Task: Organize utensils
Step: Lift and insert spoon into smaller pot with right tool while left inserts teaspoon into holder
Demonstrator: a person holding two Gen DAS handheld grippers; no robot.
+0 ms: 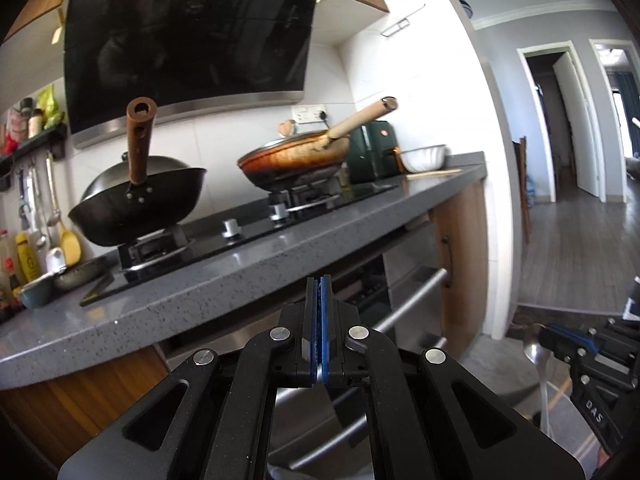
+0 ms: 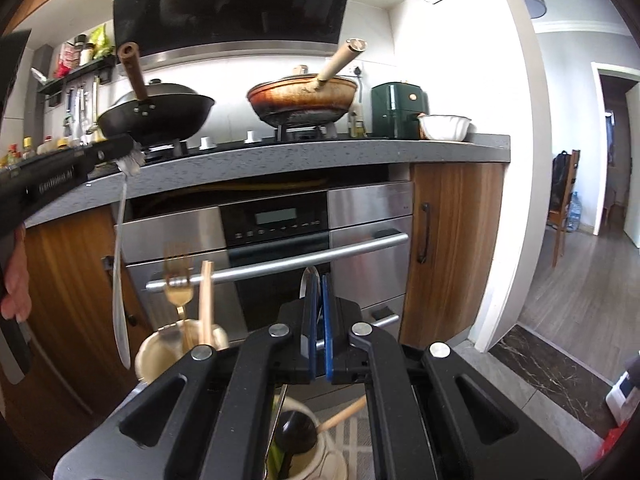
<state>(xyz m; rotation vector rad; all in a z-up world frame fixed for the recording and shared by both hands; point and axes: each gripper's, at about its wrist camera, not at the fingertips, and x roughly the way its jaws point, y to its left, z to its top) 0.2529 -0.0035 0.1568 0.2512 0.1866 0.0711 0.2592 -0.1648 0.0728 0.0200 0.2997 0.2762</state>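
My left gripper (image 1: 319,280) is shut; in the right wrist view it (image 2: 130,152) pinches the bowl of a silver spoon (image 2: 120,280), whose handle hangs straight down in front of the counter. My right gripper (image 2: 318,276) is shut on a second silver spoon (image 1: 536,346), its bowl edge (image 2: 309,280) just showing beside the pads. In the left wrist view, my right gripper (image 1: 546,334) has that spoon's handle dangling below. A cream holder (image 2: 156,354) with a gold fork (image 2: 178,280) and chopsticks (image 2: 206,300) stands below left. Another cream holder (image 2: 320,456) under my right gripper contains a black ladle (image 2: 296,428).
A grey counter (image 1: 200,296) carries a black wok (image 1: 136,208), a brown pan (image 1: 292,160), a green appliance (image 2: 400,110) and a white bowl (image 2: 444,127). A steel oven (image 2: 272,232) and wooden cabinet doors (image 2: 452,248) sit beneath. A person's hand (image 2: 16,280) grips the left tool.
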